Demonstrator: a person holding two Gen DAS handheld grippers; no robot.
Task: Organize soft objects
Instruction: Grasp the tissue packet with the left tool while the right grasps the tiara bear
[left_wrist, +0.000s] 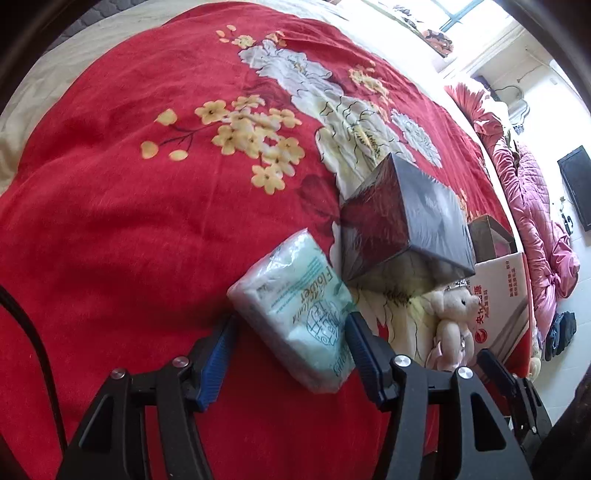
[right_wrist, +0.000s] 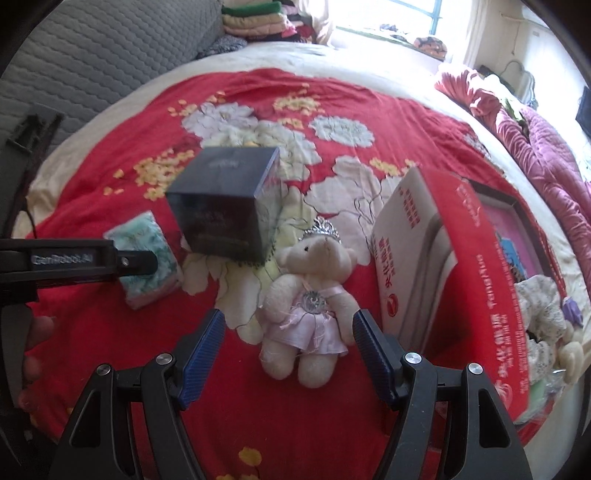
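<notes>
Bedspread (left_wrist: 129, 229), red with white and yellow flowers, fills both of my wrist views and carries everything here. My left tongs (left_wrist: 291, 350) are spread wide, blue pads on either side of a pale green tissue pack (left_wrist: 295, 314) that lies flat on the bed; from this angle the right pad looks to be touching the pack's edge, while the left pad stands just clear of it, so nothing is gripped. Just beyond the pack sits a dark glossy box (left_wrist: 402, 225), one corner raised off the bed. To the right of that box is a small cream teddy bear (left_wrist: 452, 325) wearing a silver crown and a pink dress, and beside the bear a red and white cardboard box (left_wrist: 498, 295) with its flap open. My right tongs (right_wrist: 288, 350) are also released, held wide around the same teddy bear (right_wrist: 310, 295), which lies on its back on the bed with its legs between the blue pads, not touching either one. In this right view the cardboard box (right_wrist: 424, 258) stands just right of the bear, with soft toys and fabric inside, and the dark box (right_wrist: 225, 203) and tissue pack (right_wrist: 147, 258) lie to the left, where the left tool reaches over the pack.
</notes>
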